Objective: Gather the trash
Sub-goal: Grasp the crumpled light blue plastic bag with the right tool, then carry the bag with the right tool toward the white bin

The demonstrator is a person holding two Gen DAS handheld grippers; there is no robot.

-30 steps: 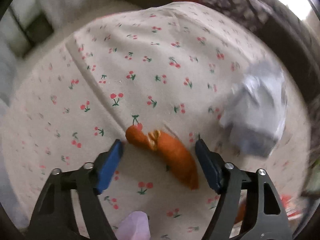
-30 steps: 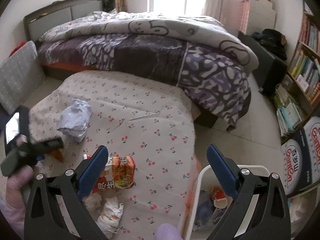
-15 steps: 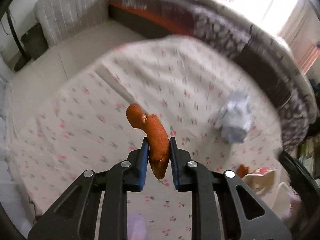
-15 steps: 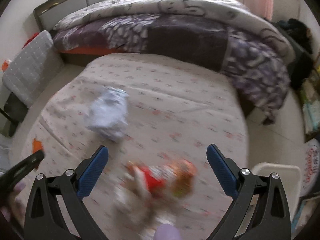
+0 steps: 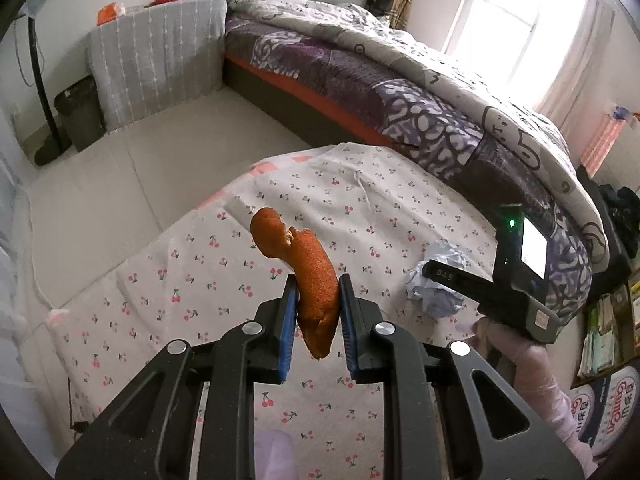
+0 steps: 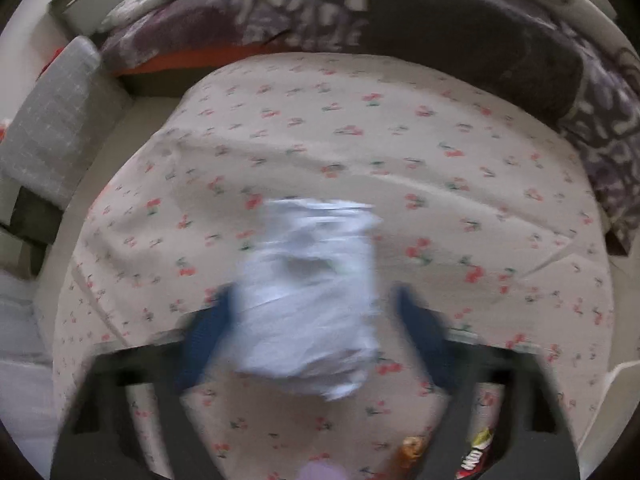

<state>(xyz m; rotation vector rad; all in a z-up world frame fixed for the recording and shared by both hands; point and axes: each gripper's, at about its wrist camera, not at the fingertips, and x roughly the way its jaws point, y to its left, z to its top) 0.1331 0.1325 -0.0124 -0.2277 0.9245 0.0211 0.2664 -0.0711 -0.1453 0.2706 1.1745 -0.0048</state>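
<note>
Between the clenched blue pads of the left gripper (image 5: 318,312), at the picture's centre, an orange peel (image 5: 306,280) hangs clear above the cherry-print sheet (image 5: 192,280), so I judge one piece picked up but not binned. The crumpled pale paper (image 6: 312,296) lies on the sheet between the right gripper (image 6: 316,336) fingers, which have just been closing; blur hides whether they touch it. Only the right view shows snack wrappers (image 6: 476,456) at 5 o'clock; only the left shows the bed (image 5: 400,92) at 1 o'clock
</note>
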